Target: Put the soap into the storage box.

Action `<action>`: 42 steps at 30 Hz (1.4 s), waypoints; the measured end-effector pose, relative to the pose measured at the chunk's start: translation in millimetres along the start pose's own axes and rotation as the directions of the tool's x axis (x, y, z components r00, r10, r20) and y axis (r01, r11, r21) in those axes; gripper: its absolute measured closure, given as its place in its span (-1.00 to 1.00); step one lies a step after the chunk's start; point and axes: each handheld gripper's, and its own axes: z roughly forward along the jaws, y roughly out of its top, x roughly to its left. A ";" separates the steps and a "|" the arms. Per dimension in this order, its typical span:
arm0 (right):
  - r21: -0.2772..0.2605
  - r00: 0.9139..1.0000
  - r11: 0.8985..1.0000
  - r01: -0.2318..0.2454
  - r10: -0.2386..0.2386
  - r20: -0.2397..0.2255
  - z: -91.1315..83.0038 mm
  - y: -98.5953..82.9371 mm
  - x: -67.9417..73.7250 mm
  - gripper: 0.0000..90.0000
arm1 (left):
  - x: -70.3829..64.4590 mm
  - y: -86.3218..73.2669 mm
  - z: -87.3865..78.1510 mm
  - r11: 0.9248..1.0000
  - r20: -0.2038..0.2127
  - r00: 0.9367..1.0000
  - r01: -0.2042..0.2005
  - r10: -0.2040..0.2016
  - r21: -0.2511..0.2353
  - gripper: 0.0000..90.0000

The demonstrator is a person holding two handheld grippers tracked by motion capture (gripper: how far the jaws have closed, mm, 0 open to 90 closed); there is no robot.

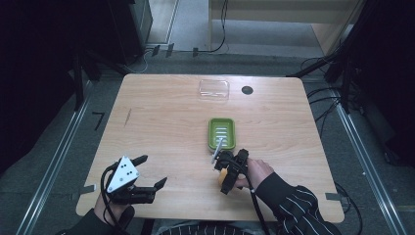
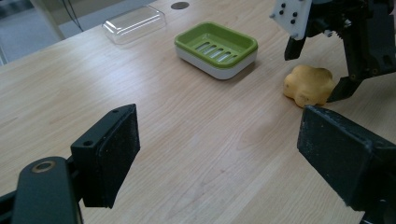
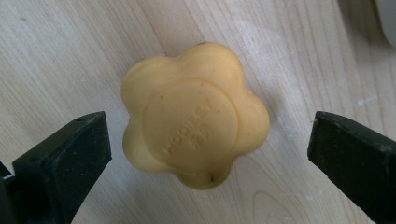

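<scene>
A yellow flower-shaped soap point(image 3: 194, 114) lies flat on the wooden table point(image 1: 166, 127), its embossed face up. My right gripper point(image 3: 210, 151) hangs open directly over it, one jaw on each side, neither touching. From above, the right gripper point(image 1: 224, 179) and the soap point(image 1: 221, 175) sit just in front of a green soap dish point(image 1: 221, 133), which is empty. My left gripper point(image 1: 151, 171) is open near the front left of the table, holding nothing. The left gripper view looks across at the soap point(image 2: 309, 85), the dish point(image 2: 216, 46) and the right gripper point(image 2: 317, 70).
A clear plastic lid point(image 1: 214, 89) lies at the far side of the table, beside a round black grommet point(image 1: 247, 90). A cable trails from the right gripper along a striped sleeve point(image 1: 293, 205). Dark equipment and floor cables surround the table.
</scene>
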 end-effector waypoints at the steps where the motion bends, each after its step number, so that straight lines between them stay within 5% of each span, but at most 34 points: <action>1: 0.002 1.000 1.000 -0.003 0.003 0.001 1.3 1.8 -0.1 -1.00 | -0.1 0.0 0.0 1.000 0.000 1.000 0.000 0.000 0.000 -0.70; 14: 0.033 1.000 0.999 0.002 -0.002 -0.010 9.4 9.6 1.1 -0.99 | 0.1 -0.2 -0.3 1.000 0.000 1.000 0.001 -0.001 -0.001 -0.70; 25: 0.041 1.000 0.999 0.006 -0.005 -0.017 12.5 10.3 2.5 -0.55 | -0.2 -0.2 -0.1 1.000 0.000 1.000 0.006 -0.006 -0.002 -0.70; 42: 0.032 1.000 0.999 -0.008 0.008 -0.002 10.9 9.6 6.5 -0.39 | 0.1 -0.3 -0.6 1.000 -0.002 1.000 0.003 -0.003 -0.004 -0.70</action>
